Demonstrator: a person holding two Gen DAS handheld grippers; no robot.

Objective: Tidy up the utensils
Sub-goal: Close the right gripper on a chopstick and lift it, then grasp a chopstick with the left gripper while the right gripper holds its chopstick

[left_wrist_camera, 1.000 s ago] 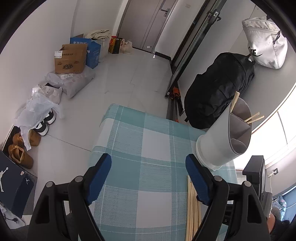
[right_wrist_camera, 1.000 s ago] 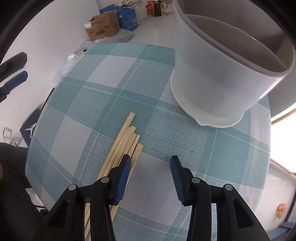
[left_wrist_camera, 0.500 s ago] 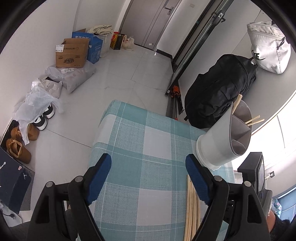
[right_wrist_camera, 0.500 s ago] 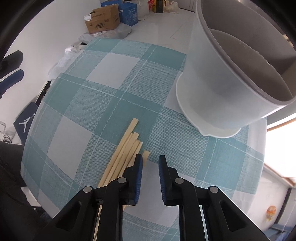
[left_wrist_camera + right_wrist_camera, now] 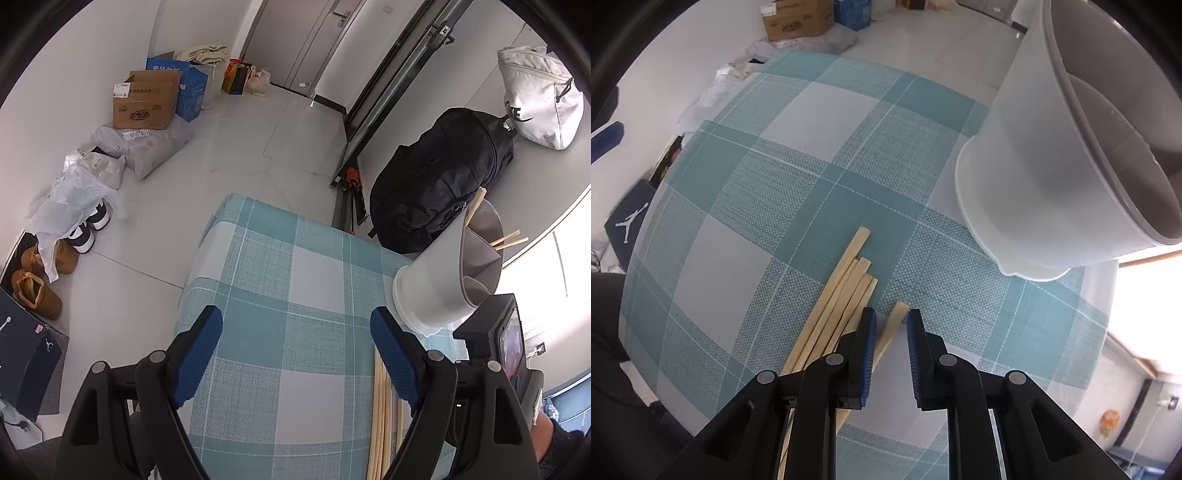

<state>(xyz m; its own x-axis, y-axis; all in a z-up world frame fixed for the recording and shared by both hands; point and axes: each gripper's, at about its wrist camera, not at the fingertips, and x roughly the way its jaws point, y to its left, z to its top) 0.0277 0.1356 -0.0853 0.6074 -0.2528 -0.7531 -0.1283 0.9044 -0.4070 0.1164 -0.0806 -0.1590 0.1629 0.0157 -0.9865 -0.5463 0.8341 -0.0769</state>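
Your right tongs [image 5: 892,325] have just been closing around one chopstick [image 5: 895,314], slightly apart from the bundle [image 5: 842,295] on the checked table [image 5: 812,129]; contact isn't clear. Your left tongs [image 5: 295,332] hang wide apart, empty, near the divided holder [image 5: 443,280].

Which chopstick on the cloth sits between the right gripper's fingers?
The lone chopstick lying apart on the holder side of the bundle; the right gripper straddles only that one.
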